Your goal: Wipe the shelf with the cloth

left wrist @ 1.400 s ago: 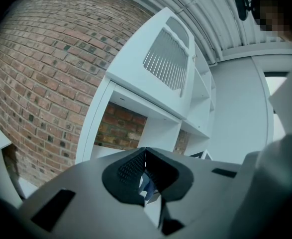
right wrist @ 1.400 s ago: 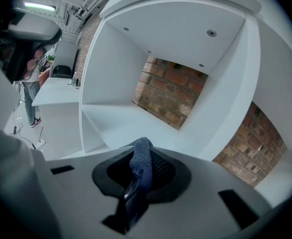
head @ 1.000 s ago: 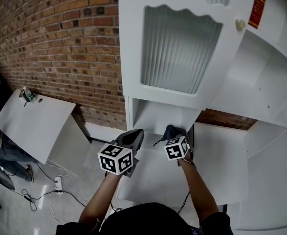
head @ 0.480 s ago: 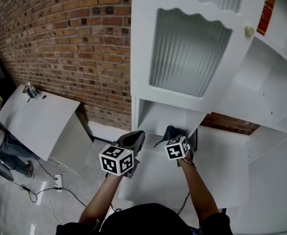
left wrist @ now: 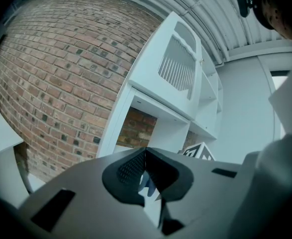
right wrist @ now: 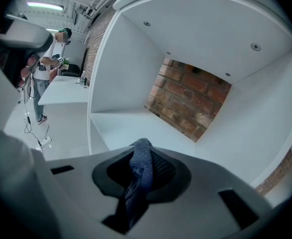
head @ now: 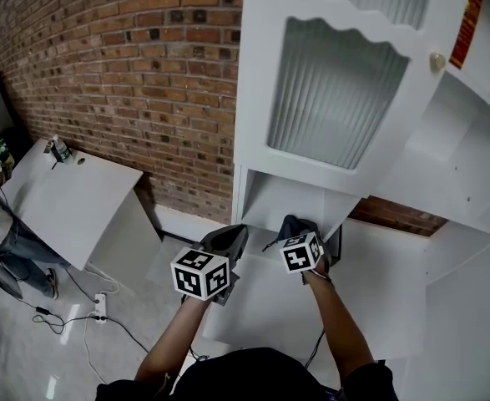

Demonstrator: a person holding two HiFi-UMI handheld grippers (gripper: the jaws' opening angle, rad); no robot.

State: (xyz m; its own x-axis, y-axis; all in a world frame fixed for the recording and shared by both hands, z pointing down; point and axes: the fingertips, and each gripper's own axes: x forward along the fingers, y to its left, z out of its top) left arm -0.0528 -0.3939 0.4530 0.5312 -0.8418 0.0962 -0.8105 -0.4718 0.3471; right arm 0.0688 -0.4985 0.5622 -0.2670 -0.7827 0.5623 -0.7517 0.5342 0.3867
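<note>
You are holding the right hand-held gripper (right wrist: 142, 153) clamped on the blue-grey knit cloth (right wrist: 140, 176). The cloth is running lengthwise between the jaws, its long axis lined up with the gripper's own. It is stretching from deep at the jaw roots up to the tips. There a rounded, folded end is poking just past them and pointing forward into the open compartment of the white cabinet (head: 257, 98). The shelf (right wrist: 131, 126) is lying ahead of those tips and slightly to their left. Bare brick (right wrist: 190, 101) is showing through the compartment's open back, beyond the cloth's end.

You are keeping the left hand-held gripper (head: 230, 234) just to the left of the right one, level with it and aiming the same way, toward the cabinet's left upright. Its jaws are meeting at the tips with nothing clamped between them. A bluish scrap is showing through the narrow gap below the tips, but what it is cannot be told. The ribbed glass door (head: 336, 98) is hanging above both grippers.
</note>
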